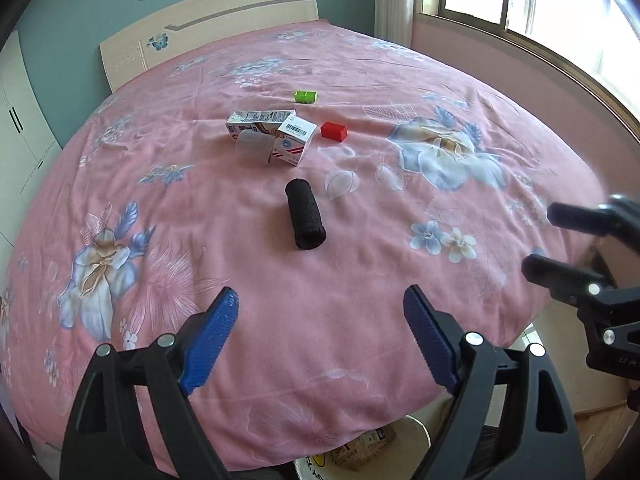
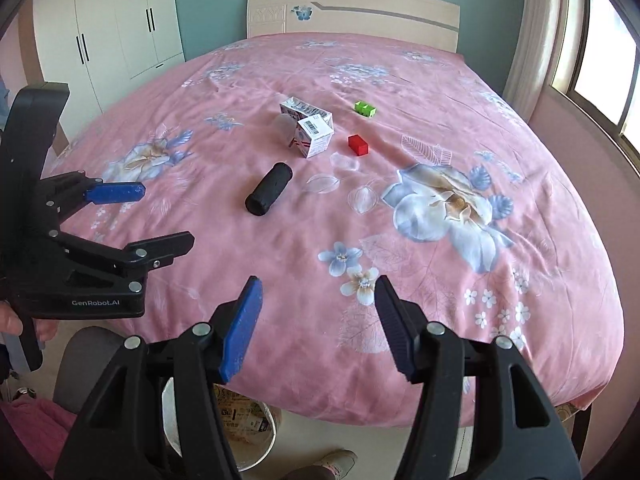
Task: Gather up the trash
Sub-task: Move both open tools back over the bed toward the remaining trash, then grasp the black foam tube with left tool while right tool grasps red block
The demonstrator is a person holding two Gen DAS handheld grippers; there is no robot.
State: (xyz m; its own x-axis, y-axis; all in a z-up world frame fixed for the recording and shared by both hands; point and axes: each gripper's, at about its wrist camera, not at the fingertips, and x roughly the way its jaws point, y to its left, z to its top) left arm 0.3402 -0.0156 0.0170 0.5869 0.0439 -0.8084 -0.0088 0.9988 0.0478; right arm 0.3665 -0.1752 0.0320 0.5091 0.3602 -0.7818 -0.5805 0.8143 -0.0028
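While two white cartons (image 1: pixel 269 132) lie touching mid-bed, a clear plastic cup (image 1: pixel 253 147) leaning against them, a black roll (image 1: pixel 305 213) rests nearer the foot, with a red block (image 1: pixel 334 131) just beside the cartons and a green block (image 1: pixel 305 96) farther toward the headboard (image 2: pixel 352 14). All sit on the pink floral bedspread (image 1: pixel 360 320). Both tools hover over the bed's near edge, empty: the left gripper (image 1: pixel 320 332) and the right gripper (image 2: pixel 318 320) have jaws spread with nothing between them. A white bin (image 2: pixel 256 436) holding packaging stands on the floor below. The step appears to be a reach for the next piece; the roll looks nearest, calling for a forward stretch.
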